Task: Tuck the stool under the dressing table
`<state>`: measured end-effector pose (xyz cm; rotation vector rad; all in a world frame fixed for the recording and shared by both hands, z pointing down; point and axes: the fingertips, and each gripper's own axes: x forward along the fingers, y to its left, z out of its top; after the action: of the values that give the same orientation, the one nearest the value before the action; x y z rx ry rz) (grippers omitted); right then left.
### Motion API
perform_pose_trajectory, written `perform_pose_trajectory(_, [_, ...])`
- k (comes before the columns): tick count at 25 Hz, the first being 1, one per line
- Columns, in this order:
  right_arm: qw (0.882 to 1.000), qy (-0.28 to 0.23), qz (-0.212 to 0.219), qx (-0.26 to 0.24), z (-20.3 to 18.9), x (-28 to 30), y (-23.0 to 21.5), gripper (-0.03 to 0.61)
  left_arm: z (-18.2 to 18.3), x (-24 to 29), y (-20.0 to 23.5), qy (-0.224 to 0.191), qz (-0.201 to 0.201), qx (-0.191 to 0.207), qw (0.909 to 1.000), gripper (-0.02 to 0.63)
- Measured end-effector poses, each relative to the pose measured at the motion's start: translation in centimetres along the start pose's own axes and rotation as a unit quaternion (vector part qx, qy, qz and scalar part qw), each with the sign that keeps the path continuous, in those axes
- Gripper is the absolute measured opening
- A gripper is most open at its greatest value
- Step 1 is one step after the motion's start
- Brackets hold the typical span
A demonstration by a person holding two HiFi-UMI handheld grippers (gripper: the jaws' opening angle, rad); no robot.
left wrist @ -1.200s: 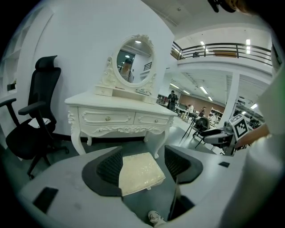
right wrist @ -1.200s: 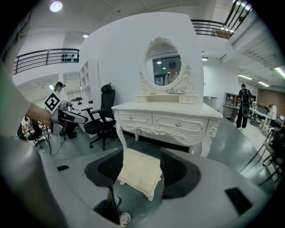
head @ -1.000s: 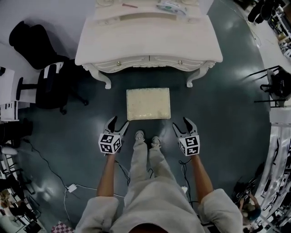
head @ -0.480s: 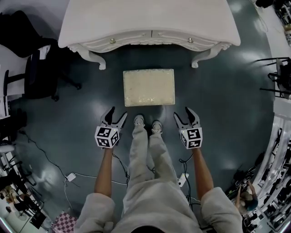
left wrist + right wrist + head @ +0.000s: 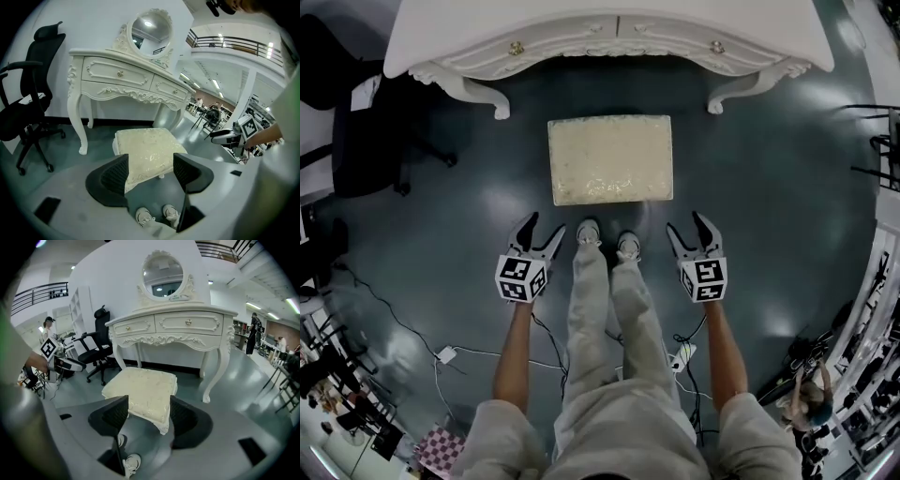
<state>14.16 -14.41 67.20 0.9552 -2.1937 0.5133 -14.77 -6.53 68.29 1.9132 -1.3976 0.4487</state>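
Observation:
A cream cushioned stool (image 5: 610,158) stands on the dark floor just in front of the white dressing table (image 5: 609,37), out from under it. The left gripper view shows the stool (image 5: 146,152) and the table (image 5: 122,77) with its round mirror; so does the right gripper view, with the stool (image 5: 143,390) before the table (image 5: 173,326). My left gripper (image 5: 537,236) hangs open near the stool's near left corner, apart from it. At the near right corner my right gripper (image 5: 693,234) is open too, nothing between its jaws.
A black office chair (image 5: 366,131) stands left of the table, also seen in the left gripper view (image 5: 28,103). The person's shoes (image 5: 602,239) are just behind the stool. Cables (image 5: 450,356) lie on the floor at the lower left. Racks and chairs (image 5: 877,150) line the right edge.
The view has slid forward: the table and stool sit higher and closer in frame. Both grippers stay open at the same spread beside the feet.

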Motion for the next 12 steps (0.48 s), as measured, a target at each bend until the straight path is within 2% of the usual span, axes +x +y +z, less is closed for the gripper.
perform_pose_trajectory(12, [1.000, 0.021, -0.005, 0.020, -5.4, 5.3, -1.1, 0.299, -5.9, 4.1, 2.7, 0.024, 0.005, -0.001, 0.9997, 0.275])
